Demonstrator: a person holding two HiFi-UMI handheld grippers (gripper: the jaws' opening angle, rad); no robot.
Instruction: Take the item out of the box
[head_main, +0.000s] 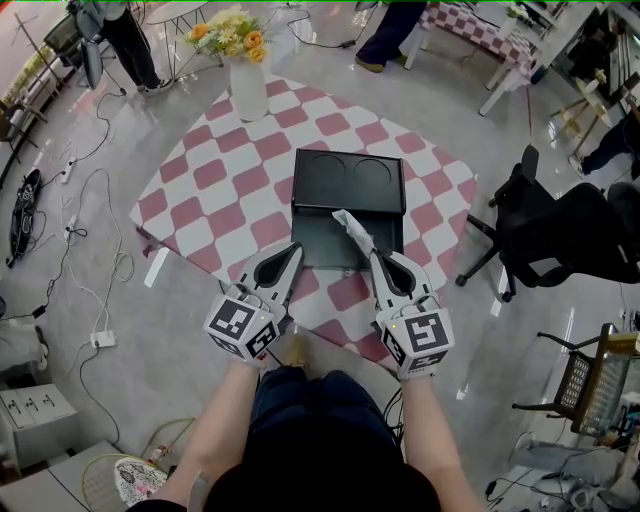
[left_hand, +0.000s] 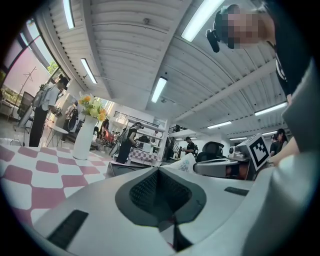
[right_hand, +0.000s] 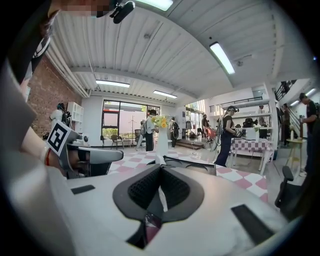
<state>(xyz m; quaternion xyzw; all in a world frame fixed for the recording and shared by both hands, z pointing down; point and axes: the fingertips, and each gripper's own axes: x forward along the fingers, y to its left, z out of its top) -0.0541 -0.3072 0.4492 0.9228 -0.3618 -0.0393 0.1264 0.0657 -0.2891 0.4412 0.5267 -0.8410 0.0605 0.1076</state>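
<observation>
An open black box (head_main: 318, 247) lies on the pink-and-white checked table (head_main: 210, 190), and its raised lid (head_main: 348, 178) shows two round recesses. My right gripper (head_main: 371, 254) is shut on a thin white packet (head_main: 352, 229), which it holds slanted above the box's near right part. In the right gripper view the packet (right_hand: 159, 161) sticks out past the closed pads, with the box (right_hand: 196, 165) beyond. My left gripper (head_main: 292, 251) hovers at the box's near left corner, jaws together with nothing in them. In the left gripper view the jaws (left_hand: 159, 173) meet, and the packet (left_hand: 185, 163) shows to the right.
A white vase of yellow and orange flowers (head_main: 247, 80) stands at the table's far corner. A black office chair (head_main: 545, 225) sits to the right of the table. Cables and a power strip (head_main: 102, 339) lie on the floor at left. People stand farther off.
</observation>
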